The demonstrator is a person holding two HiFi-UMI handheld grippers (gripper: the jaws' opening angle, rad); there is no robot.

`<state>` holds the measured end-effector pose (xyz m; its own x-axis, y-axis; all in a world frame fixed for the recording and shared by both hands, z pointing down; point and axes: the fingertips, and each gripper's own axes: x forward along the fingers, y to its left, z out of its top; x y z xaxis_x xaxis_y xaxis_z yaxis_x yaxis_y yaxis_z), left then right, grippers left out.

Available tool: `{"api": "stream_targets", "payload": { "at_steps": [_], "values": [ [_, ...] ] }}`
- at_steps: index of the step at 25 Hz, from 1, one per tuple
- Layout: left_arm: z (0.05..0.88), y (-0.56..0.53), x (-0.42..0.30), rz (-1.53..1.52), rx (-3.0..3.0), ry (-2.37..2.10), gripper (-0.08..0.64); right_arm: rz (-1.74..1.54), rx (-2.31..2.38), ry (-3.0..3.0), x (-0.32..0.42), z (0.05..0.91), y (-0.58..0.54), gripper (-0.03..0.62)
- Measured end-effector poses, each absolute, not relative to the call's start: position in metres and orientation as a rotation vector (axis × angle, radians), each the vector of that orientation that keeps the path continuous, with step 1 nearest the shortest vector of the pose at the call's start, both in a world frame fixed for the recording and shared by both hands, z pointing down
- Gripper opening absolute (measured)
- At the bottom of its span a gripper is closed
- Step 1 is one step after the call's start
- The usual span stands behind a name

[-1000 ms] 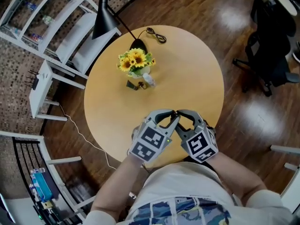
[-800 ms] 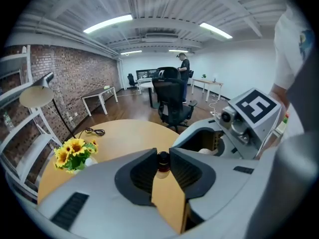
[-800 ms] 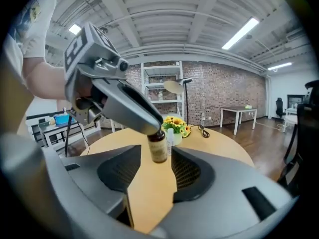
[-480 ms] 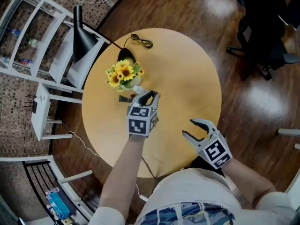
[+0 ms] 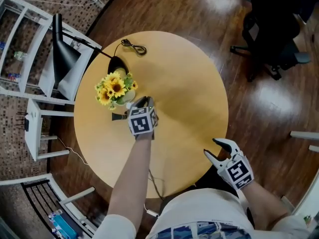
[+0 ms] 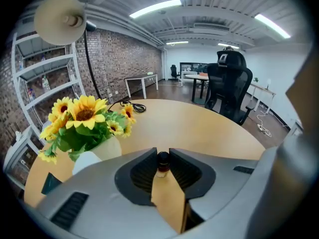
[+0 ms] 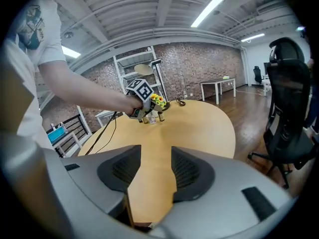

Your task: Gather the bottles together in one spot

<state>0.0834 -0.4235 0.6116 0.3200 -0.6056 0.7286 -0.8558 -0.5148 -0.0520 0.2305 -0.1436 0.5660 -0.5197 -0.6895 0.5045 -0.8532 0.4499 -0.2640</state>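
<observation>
- Bottle with a dark cap and amber neck [image 6: 163, 161] stands left of centre in the head view, on the round tan wooden counter [image 5: 184, 83], just right of the flowers.
- White metal shelf unit [image 5: 22, 19] and black cone-shaded lamp [image 5: 64, 59] fill the upper left.
- Yellow sunflowers in a white vase [image 5: 113, 87] stand on the counter's left part, with a pale small bottle [image 5: 128, 105] just beside them.
- Left gripper [image 5: 145, 101] reaches in at centre-left, its jaws narrowed to a slit and pinching the dark cap between their tips.
- Right gripper [image 5: 209, 146], lower right at the counter's near edge, has just opened its jaws; they stand spread, with only bare counter between them.
- Black office chair [image 5: 271, 34] stands on the dark wood floor, upper right.
</observation>
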Motion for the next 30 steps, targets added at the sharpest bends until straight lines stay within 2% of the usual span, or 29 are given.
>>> {"api": "stream_targets", "payload": {
  "at_steps": [10, 19, 26, 30],
  "values": [
    [0.628, -0.422, 0.081, 1.039, 2.194, -1.322, 0.086, 0.733, 1.32, -2.369, 0.236, 0.564, -0.152, 0.209],
    [0.58, -0.401, 0.082, 0.947, 2.358, -1.339, 0.092, 0.659, 1.294, -2.385, 0.216, 0.555, -0.148, 0.21],
    [0.502, -0.283, 0.062, 0.733, 2.514, -1.263, 0.092, 0.51, 1.27, -2.418, 0.188, 0.531, -0.129, 0.213],
    [0.472, -0.194, -0.005, 0.653, 2.5, -1.27, 0.094, 0.476, 1.255, -2.452, 0.147, 0.506, -0.107, 0.213]
  ]
}}
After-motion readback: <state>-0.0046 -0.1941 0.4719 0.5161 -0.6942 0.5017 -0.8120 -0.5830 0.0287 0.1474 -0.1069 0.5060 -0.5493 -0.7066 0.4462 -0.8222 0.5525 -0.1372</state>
